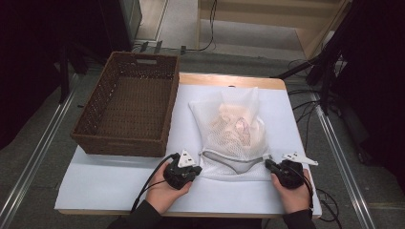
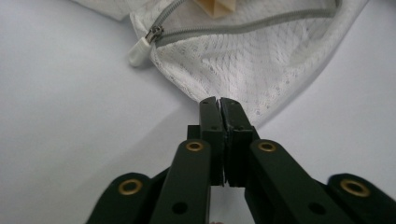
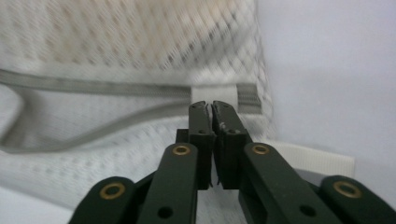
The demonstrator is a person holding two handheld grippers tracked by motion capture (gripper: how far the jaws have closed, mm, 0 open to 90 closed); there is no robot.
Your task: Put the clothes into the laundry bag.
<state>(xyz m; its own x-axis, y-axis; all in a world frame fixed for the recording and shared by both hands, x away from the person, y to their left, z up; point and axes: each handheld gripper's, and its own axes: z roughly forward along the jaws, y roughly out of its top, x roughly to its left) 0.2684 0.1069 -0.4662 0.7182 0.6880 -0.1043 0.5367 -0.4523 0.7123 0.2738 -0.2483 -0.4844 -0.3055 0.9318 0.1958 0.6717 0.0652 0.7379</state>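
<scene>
The mesh bag (image 1: pixel 234 138), on the tabletop (image 1: pixel 119 181) beside the basket (image 1: pixel 129 105), looks soft, light and floppy; left tongs (image 2: pixel 218 100) and right tongs (image 3: pixel 211 104) pinch its near corners, sensible holds.

High view: room dim, surroundings near black, white table top (image 1: pixel 119 176) brightest area, evenly lit from above, no glare. Soft short shadow beside wicker basket (image 1: pixel 129 102). Picture soft, low detail. Left gripper view: bright, fairly sharp mesh bag (image 2: pixel 243 65), near jaws slightly soft. Right gripper view: mesh blurred, upper part smeared, pale background washed out.
</scene>
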